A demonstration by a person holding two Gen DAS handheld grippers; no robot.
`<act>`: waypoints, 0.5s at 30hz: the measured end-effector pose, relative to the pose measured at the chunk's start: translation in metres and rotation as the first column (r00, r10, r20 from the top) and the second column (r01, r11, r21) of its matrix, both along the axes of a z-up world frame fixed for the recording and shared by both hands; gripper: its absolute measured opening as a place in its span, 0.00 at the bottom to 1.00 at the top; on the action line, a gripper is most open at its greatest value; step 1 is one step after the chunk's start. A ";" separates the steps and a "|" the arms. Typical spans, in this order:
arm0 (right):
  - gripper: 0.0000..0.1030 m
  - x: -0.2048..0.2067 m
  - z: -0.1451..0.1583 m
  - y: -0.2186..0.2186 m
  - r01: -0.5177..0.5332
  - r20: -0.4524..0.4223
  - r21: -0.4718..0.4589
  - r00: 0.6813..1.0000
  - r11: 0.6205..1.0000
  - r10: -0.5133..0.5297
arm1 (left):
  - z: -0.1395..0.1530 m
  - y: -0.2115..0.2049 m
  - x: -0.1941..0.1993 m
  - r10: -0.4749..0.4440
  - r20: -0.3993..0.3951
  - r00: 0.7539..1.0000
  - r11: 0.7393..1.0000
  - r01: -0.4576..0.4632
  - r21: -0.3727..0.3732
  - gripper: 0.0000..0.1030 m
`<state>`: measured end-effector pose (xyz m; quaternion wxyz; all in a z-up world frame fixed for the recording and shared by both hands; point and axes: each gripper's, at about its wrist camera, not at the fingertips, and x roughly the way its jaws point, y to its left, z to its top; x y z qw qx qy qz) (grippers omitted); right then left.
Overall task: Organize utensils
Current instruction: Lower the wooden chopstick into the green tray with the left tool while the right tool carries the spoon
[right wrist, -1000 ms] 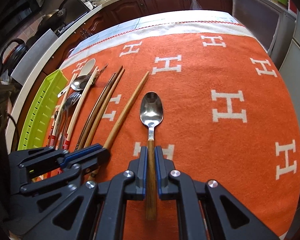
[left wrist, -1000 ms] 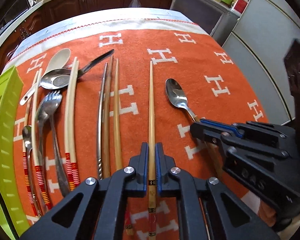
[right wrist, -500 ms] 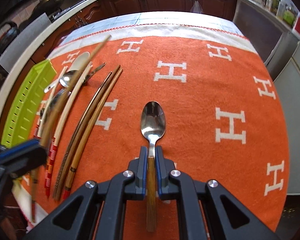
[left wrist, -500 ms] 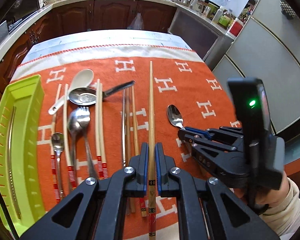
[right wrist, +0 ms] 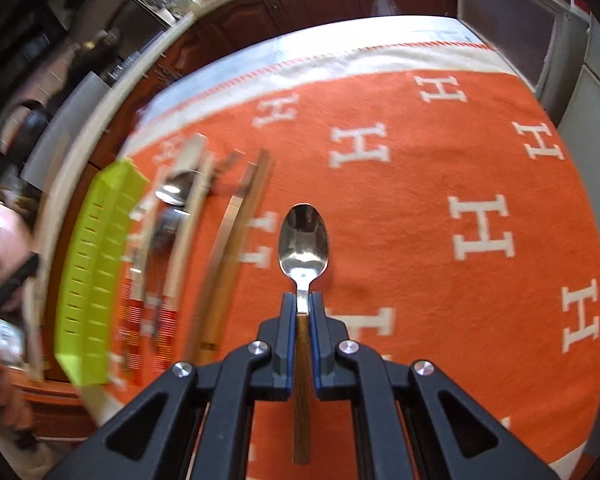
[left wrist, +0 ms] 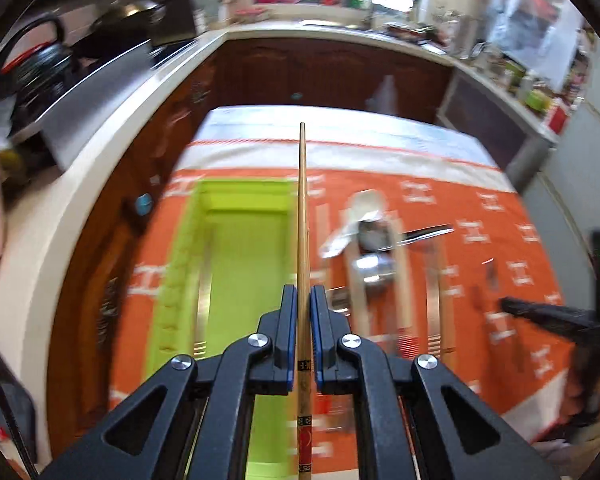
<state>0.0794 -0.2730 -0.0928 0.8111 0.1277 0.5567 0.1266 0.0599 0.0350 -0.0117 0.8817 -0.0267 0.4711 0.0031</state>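
My left gripper (left wrist: 303, 296) is shut on a long wooden chopstick (left wrist: 302, 208), held in the air over the right wall of the lime-green tray (left wrist: 180, 264), tip pointing away. In the right wrist view my right gripper (right wrist: 302, 304) is shut on a wooden-handled steel spoon (right wrist: 304, 240), lifted a little above the orange cloth (right wrist: 440, 280). The remaining spoons, a fork and chopsticks (left wrist: 380, 264) lie in a blurred row right of the tray, seen too as utensils (right wrist: 188, 216). The right gripper's dark fingers (left wrist: 540, 312) show at the right edge.
The green tray (right wrist: 96, 276) lies along the cloth's left edge and holds a metal utensil (left wrist: 204, 288). Dark wooden cabinets and a pale counter (left wrist: 80, 184) ring the table. A kettle and pans sit far left. The cloth's right half is bare fabric.
My left gripper has carried the chopstick up and leftward from among the laid-out utensils to over the green tray. My right gripper has raised the spoon slightly off the cloth.
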 end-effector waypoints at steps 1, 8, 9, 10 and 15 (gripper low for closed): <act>0.05 0.000 0.005 0.005 -0.005 0.007 0.016 1.000 1.000 0.005 | -0.003 0.006 0.002 0.008 -0.010 1.000 1.000 -0.008 0.001 0.04; 0.05 0.005 0.039 0.073 -0.120 0.038 0.124 0.993 0.985 0.116 | -0.053 0.041 0.008 0.042 -0.095 0.995 0.999 -0.040 0.026 0.04; 0.05 0.008 0.043 0.090 -0.142 0.037 0.136 0.990 0.981 0.138 | -0.058 0.044 0.009 0.052 -0.102 0.993 0.998 -0.048 0.037 0.04; 0.05 0.010 0.044 0.101 -0.153 0.036 0.140 0.988 0.978 0.150 | -0.063 0.046 0.008 0.060 -0.106 0.993 0.998 -0.056 0.041 0.04; 0.06 0.026 0.040 0.167 -0.196 0.022 0.183 0.980 0.963 0.195 | -0.067 0.061 0.005 0.073 -0.094 0.993 0.997 -0.074 -0.002 0.07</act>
